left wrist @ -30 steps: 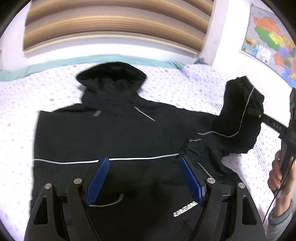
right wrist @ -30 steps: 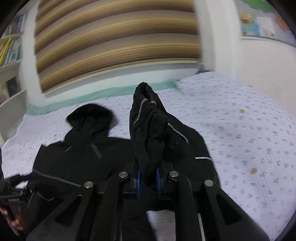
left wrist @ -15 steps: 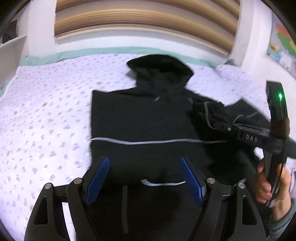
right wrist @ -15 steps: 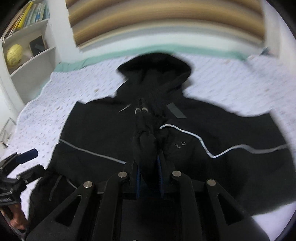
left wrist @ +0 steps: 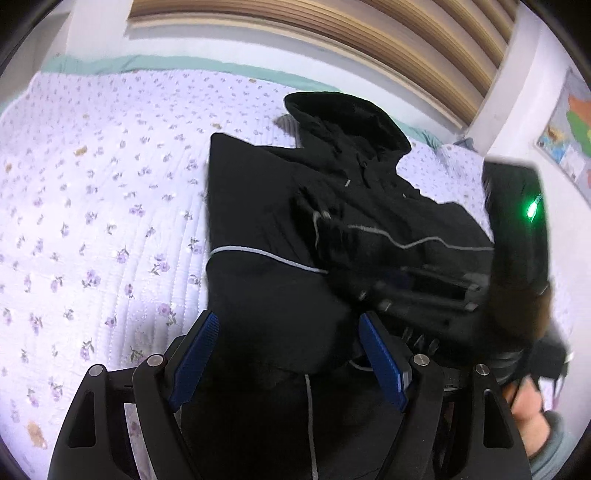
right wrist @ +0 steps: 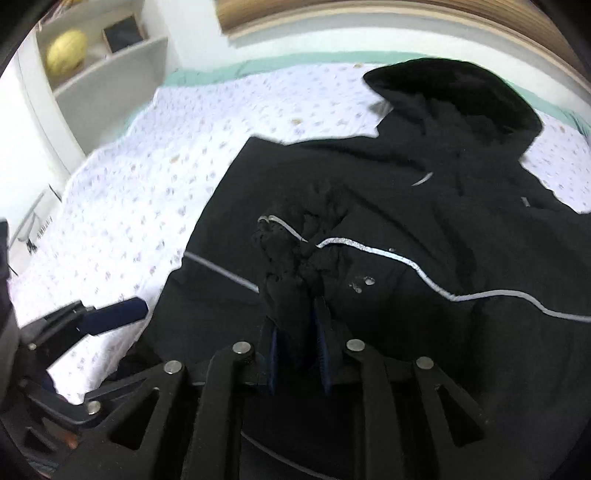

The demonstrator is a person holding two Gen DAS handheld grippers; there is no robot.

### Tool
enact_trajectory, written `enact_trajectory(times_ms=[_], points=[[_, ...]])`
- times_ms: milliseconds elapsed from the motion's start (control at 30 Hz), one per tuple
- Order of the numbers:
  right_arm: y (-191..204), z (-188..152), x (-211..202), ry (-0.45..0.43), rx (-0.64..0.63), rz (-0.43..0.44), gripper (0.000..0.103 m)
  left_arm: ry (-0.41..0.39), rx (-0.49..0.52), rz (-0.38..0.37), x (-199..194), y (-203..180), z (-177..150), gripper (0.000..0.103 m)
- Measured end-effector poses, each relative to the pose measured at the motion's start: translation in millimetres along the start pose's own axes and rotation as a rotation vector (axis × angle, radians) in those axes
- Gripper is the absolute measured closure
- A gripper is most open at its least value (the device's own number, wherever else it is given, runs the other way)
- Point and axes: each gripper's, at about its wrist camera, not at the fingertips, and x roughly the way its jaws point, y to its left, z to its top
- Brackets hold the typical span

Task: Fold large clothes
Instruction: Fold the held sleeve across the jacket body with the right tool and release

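A black hooded jacket [left wrist: 266,206] with thin reflective stripes lies on the bed, hood toward the headboard; it also shows in the right wrist view [right wrist: 424,206]. My right gripper [right wrist: 297,334] is shut on the jacket's sleeve cuff [right wrist: 291,240] and holds it over the jacket's body. The cuff [left wrist: 321,218] and the right gripper body [left wrist: 517,236] show in the left wrist view. My left gripper [left wrist: 288,354] is open and empty above the jacket's lower hem. It appears at the left edge of the right wrist view [right wrist: 107,314].
The bed has a white quilt with purple flowers [left wrist: 96,221] and a green edge at the headboard. A striped wall panel [left wrist: 332,33] is behind. A white shelf [right wrist: 107,66] with a yellow object stands at the left. A map [left wrist: 569,122] hangs on the right wall.
My right gripper has carried the sleeve from the jacket's right side leftward across its body. My left gripper has shifted left, staying open.
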Motion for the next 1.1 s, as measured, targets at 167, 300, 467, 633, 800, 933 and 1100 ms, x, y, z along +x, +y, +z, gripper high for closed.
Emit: enact_trajectory(times_ms=[167, 300, 467, 633, 800, 933, 1100], points=[[-17.4, 3.4, -15.0, 0.034, 0.055, 0.128, 0.054, -0.004, -0.031, -0.073, -4.9, 9.7, 8.4, 0.024], [-52.3, 2.9, -79.6, -0.069, 0.079, 0.141, 0.044, 0.049, -0.062, -0.223, 6.1, -0.4, 29.1, 0.024], [-113.8, -20.6, -146.9, -0.158, 0.106, -0.019, 0.031, 0.101, -0.105, -0.187, 52.3, -14.3, 54.5, 0.024], [-157.7, -49.1, -172.5, -0.163, 0.118, -0.194, 0.031, 0.115, -0.070, -0.108, 83.4, -30.5, 61.8, 0.083], [-192.4, -67.9, -178.8, -0.171, 0.183, -0.252, 0.031, -0.003, -0.062, -0.094, 33.5, -14.9, 62.4, 0.084], [-212.4, -74.0, -160.6, -0.174, 0.231, -0.327, 0.031, 0.080, -0.151, -0.016, 41.1, 24.8, 55.7, 0.083], [-233.4, -103.4, -96.7, -0.084, 0.263, -0.374, 0.024, 0.119, -0.204, -0.060, 42.6, 39.2, 42.4, 0.079]])
